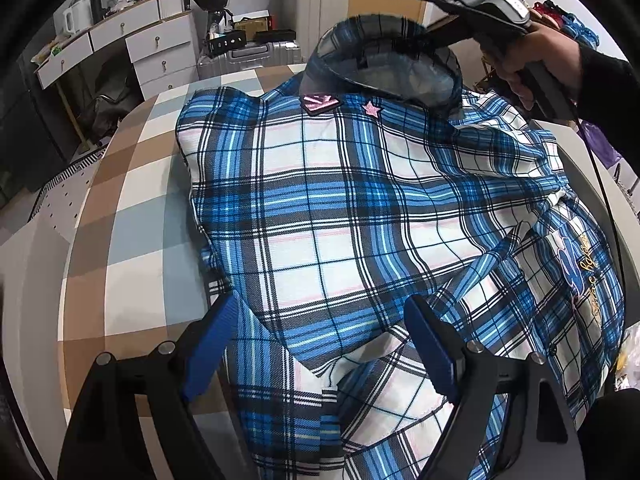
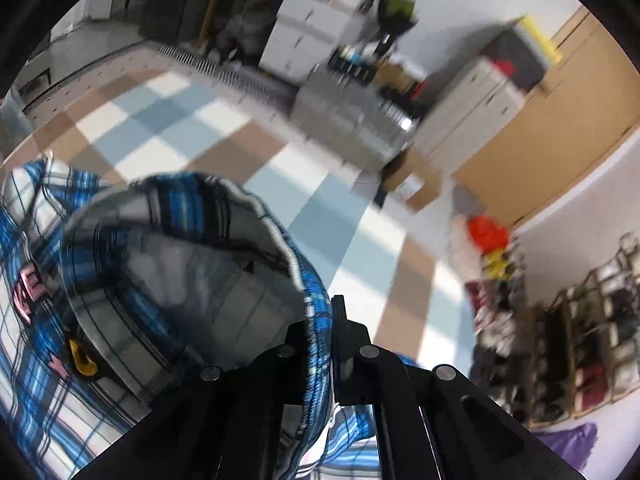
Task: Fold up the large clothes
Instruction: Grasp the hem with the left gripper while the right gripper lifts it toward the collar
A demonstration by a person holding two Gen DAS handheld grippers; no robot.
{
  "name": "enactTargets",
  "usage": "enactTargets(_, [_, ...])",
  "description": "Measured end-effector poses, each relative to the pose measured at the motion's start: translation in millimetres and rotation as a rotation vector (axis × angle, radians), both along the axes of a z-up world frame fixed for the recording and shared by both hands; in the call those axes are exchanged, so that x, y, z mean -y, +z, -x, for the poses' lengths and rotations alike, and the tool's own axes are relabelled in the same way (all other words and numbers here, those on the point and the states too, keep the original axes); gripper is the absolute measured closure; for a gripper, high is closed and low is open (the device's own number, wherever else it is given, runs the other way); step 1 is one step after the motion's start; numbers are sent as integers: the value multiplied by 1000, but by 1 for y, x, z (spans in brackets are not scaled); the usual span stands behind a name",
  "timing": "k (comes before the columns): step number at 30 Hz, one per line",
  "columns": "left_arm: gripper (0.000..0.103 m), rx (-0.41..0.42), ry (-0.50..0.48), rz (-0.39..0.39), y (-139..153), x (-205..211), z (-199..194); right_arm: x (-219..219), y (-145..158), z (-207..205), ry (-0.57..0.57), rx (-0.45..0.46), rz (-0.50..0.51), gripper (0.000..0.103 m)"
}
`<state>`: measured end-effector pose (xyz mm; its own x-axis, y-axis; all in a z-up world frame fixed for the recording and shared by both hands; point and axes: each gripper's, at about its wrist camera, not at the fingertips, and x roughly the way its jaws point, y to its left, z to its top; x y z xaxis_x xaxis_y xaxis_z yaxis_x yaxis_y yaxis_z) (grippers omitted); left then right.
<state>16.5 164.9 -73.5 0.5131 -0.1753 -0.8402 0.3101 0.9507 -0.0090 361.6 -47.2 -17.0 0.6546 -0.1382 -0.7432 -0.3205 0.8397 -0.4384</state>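
A blue, white and black plaid hooded shirt (image 1: pixel 340 208) lies spread on a table with a checkered cloth (image 1: pixel 132 208); pink patches sit near its collar. My left gripper (image 1: pixel 320 344) hovers open over the shirt's near part, its blue pads (image 1: pixel 208 344) wide apart with fabric lying under and between them. A hand (image 1: pixel 532 60) holds my right gripper (image 1: pixel 424 38) at the raised hood (image 1: pixel 384 56). In the right wrist view the right gripper (image 2: pixel 326 332) is shut on the hood's rim (image 2: pixel 316 312), and the hood (image 2: pixel 180 260) bulges to its left.
White drawers (image 1: pixel 160 52) and suitcases (image 1: pixel 248 56) stand beyond the table's far edge. A cardboard box (image 2: pixel 416 188) and a shoe rack (image 2: pixel 580 340) lie off to the right. The cloth shows bare left of the shirt and beyond the hood (image 2: pixel 224 128).
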Motion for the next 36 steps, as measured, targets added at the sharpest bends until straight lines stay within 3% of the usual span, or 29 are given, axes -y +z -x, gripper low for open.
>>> enactTargets(4, [21,81,8,39,22,-3,5,-2,24,18,21,105,-35,101])
enactTargets(7, [21,230,31,103,60,-5,3,5,32,28,29,97,-80,100])
enactTargets(10, [21,278,5,73,85,8,-25,13,32,32,34,81,-107,100])
enactTargets(12, [21,250,19,30,91,22,-63,21,33,32,14,61,-165,100])
enactTargets(14, [21,163,6,35,86,38,-98,31,33,29,-15,35,-259,100])
enactTargets(17, [21,11,-107,179,74,62,-140,39,30,30,-48,17,-328,100])
enactTargets(18, [21,-2,-114,176,70,71,-149,39,29,31,-51,18,-333,100])
enactTargets(21, [21,-65,-174,100,57,97,-168,46,28,29,-62,-2,-403,100])
enactTargets(25, [22,-121,-105,19,33,104,-195,65,24,23,-107,-50,-477,99])
enactTargets(27, [36,-117,-63,33,30,97,-202,70,19,24,-111,-56,-469,99])
enactTargets(29, [88,-137,-56,58,27,92,-205,70,11,25,-98,-78,-439,97])
enactTargets(32, [96,-129,-57,8,21,93,-202,62,-1,29,-67,-79,-344,95])
enactTargets(36, [99,-65,-19,-3,39,94,-192,60,11,32,-95,-16,-336,97])
